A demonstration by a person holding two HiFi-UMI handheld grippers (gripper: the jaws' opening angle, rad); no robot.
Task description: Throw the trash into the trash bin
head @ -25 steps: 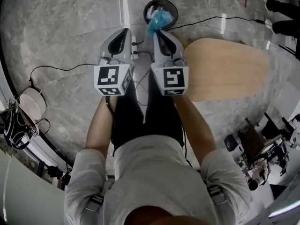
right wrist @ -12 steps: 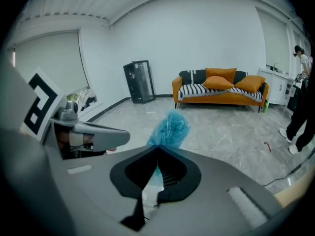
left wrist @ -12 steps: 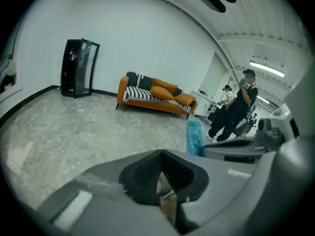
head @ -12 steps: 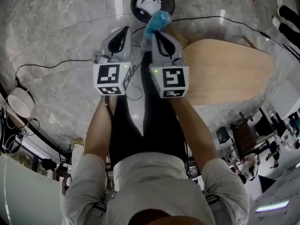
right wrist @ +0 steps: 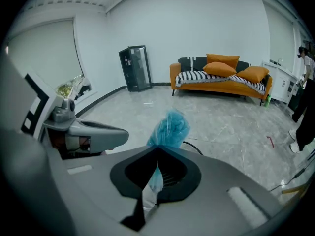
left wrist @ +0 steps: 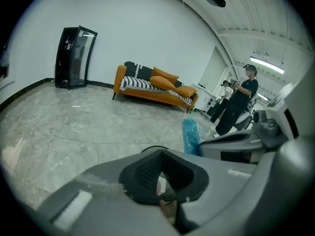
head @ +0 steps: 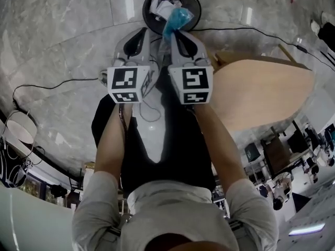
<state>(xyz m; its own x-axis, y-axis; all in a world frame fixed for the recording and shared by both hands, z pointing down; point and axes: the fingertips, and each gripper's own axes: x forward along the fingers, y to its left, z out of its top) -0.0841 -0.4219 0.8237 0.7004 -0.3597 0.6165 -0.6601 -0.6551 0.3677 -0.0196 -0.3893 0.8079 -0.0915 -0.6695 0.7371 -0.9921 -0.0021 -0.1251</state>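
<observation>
Behind the left tongs (left wrist: 161, 151), the trash bin (left wrist: 149, 148) shows only a thin arc of rim; its contents blur beyond naming.

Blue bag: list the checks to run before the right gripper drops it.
1. Grip: right gripper jaws shut on bag: ok.
2. Bag over bin: in the head view it overlaps the opening: ok.
3. Bag's height above the bin: cannot tell.
4. Room in bin: white paper lies inside, fill level: cannot tell.
5. Left gripper beside the bag, not touching it: ok.
6. Cable lies outside the bin: ok.
</observation>
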